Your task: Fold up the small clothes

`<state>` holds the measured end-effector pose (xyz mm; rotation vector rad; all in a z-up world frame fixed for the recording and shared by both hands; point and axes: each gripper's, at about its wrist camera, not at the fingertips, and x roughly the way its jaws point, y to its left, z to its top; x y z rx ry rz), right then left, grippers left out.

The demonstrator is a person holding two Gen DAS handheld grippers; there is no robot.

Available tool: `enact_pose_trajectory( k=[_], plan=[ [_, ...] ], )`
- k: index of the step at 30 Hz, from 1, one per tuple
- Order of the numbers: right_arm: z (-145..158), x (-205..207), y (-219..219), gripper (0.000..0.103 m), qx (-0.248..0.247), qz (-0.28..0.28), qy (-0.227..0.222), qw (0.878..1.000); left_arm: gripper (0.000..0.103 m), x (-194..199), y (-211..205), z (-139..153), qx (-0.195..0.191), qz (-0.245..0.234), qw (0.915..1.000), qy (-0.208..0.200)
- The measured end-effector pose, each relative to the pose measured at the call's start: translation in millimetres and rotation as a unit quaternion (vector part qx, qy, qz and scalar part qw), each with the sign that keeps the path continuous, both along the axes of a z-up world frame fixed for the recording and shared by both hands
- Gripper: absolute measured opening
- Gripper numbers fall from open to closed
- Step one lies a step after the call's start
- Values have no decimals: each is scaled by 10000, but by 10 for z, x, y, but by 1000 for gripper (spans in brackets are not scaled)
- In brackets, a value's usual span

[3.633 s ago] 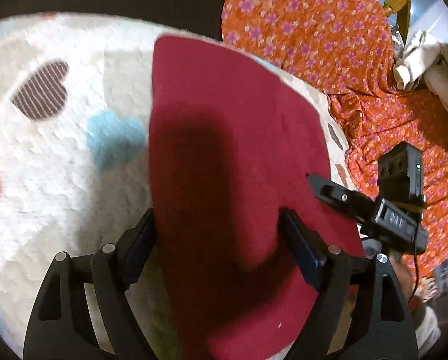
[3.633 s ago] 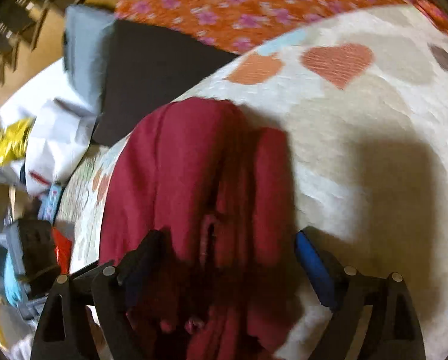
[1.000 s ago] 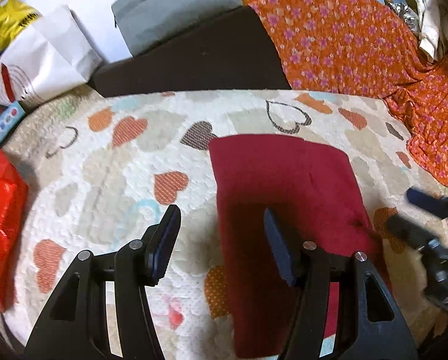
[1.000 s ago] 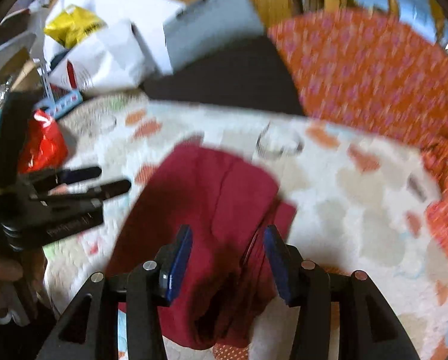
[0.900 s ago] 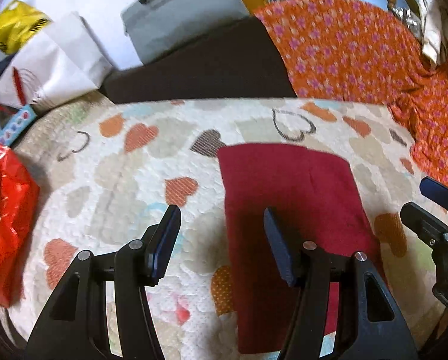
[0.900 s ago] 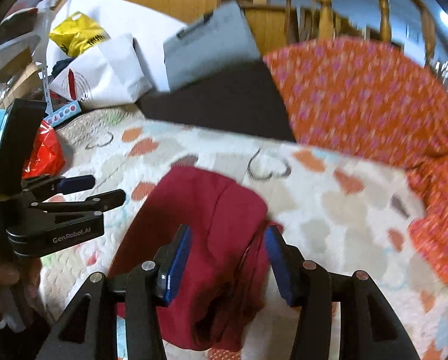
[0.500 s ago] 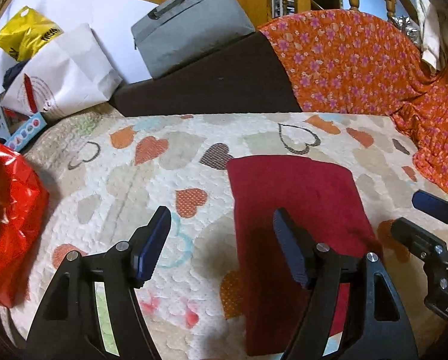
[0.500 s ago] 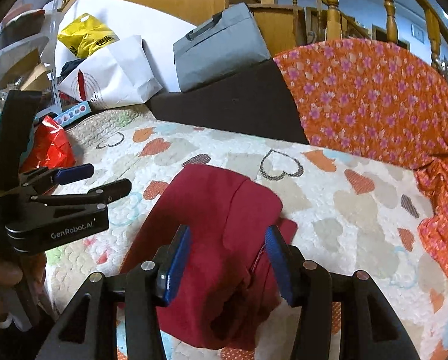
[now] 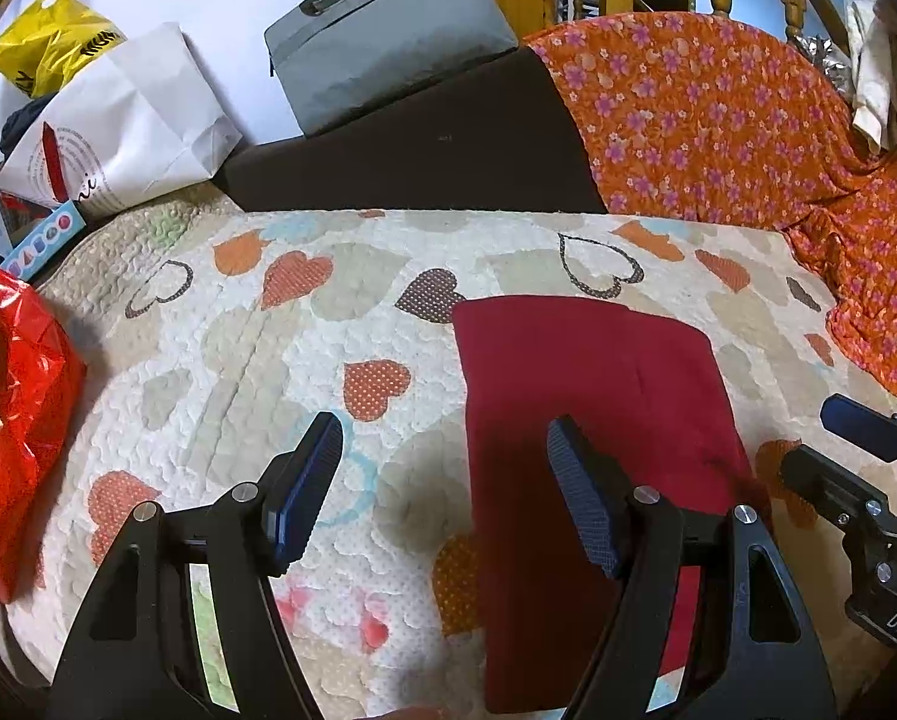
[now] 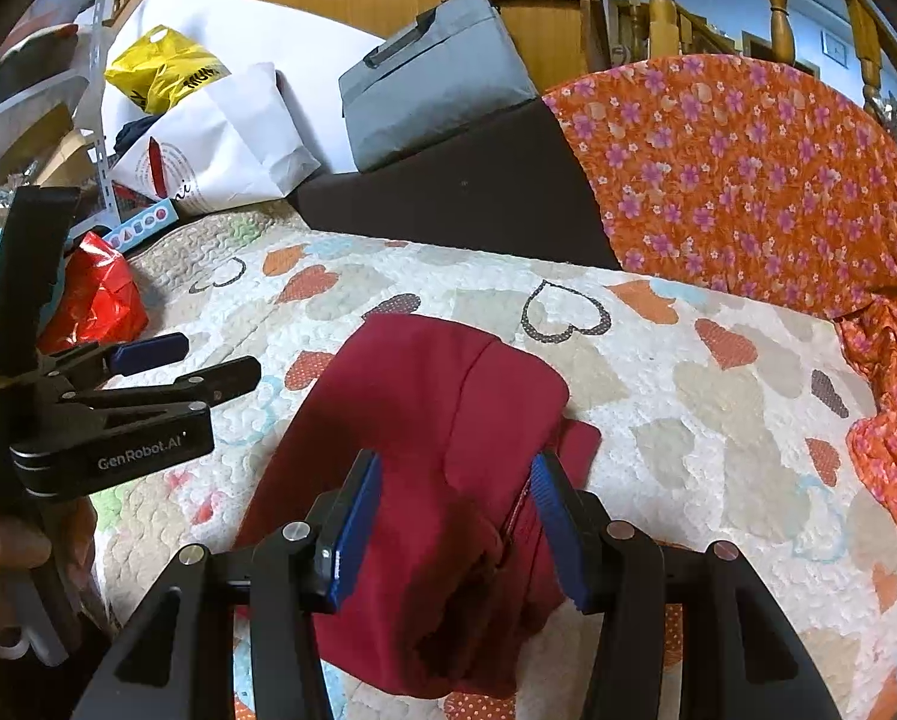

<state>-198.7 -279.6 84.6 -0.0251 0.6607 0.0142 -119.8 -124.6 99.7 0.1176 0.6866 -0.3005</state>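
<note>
On the quilt, left wrist view: cloth lies folded flat; left gripper just opened, empty. Right wrist view: right gripper open above cloth's untidy near edge. Fold nearly done, judged.

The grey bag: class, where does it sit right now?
In both wrist views the grey bag leans at the top centre, atop the dark cushion, between the white paper bag and the orange floral cloth.
</note>
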Motion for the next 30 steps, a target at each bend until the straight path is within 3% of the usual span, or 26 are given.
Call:
enact_pose_trajectory(
  k=[30],
  plan=[
    [-86,50,-91,50,197,-139,192,9995,71,-60,-131,-60,99,-92,9999,5]
  ],
)
